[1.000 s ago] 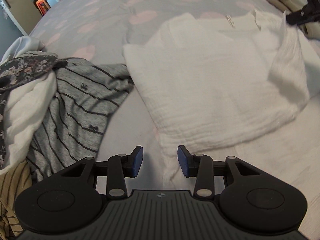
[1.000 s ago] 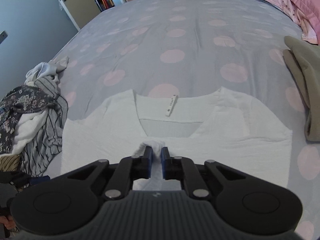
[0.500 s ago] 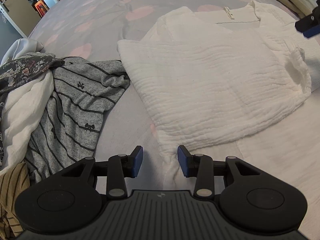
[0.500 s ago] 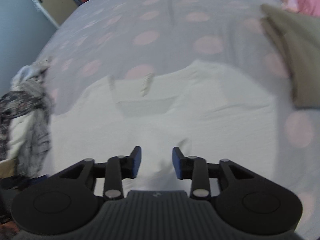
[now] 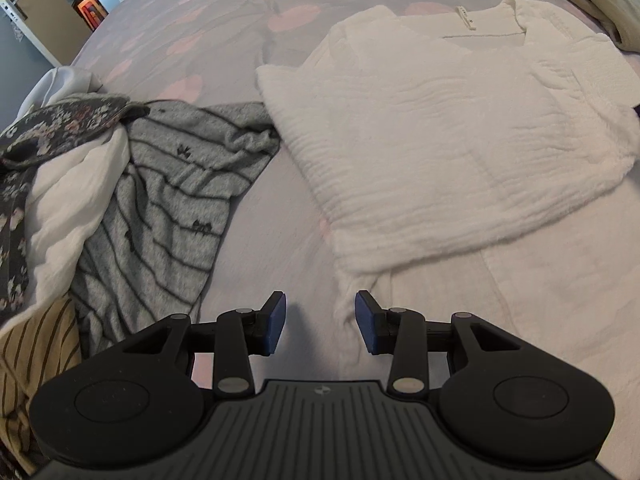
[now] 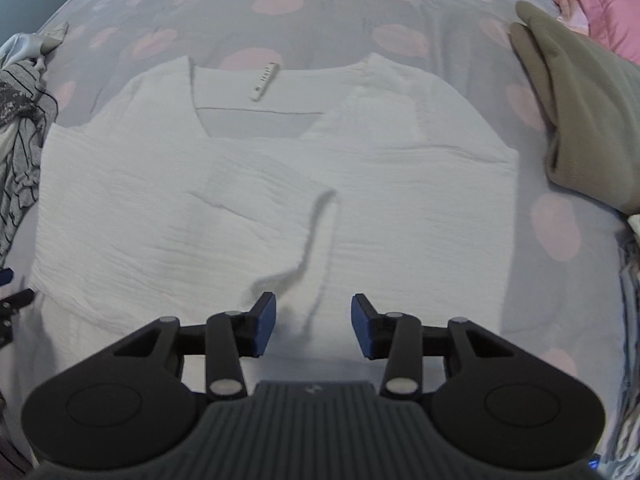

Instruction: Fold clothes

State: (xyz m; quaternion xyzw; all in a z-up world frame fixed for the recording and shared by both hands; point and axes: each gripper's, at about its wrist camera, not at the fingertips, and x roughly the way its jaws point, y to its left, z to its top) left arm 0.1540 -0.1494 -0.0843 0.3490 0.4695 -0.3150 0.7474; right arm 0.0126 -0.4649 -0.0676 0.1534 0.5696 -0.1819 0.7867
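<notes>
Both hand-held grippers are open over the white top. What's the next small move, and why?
Probably lower the left hand-held gripper onto the white top's near left edge and close on it. Its jaws are open and empty, with that edge just ahead of them. The right hand-held gripper is also open, above a loose fold ridge, and the top's left side lies flat, unfolded.

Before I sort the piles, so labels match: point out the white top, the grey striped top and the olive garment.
white top [image 5: 460, 140], left wrist view, middle of its folded body
grey striped top [image 5: 172, 208], left wrist view, its flat middle
olive garment [image 6: 580, 100], right wrist view, its broad top face
</notes>
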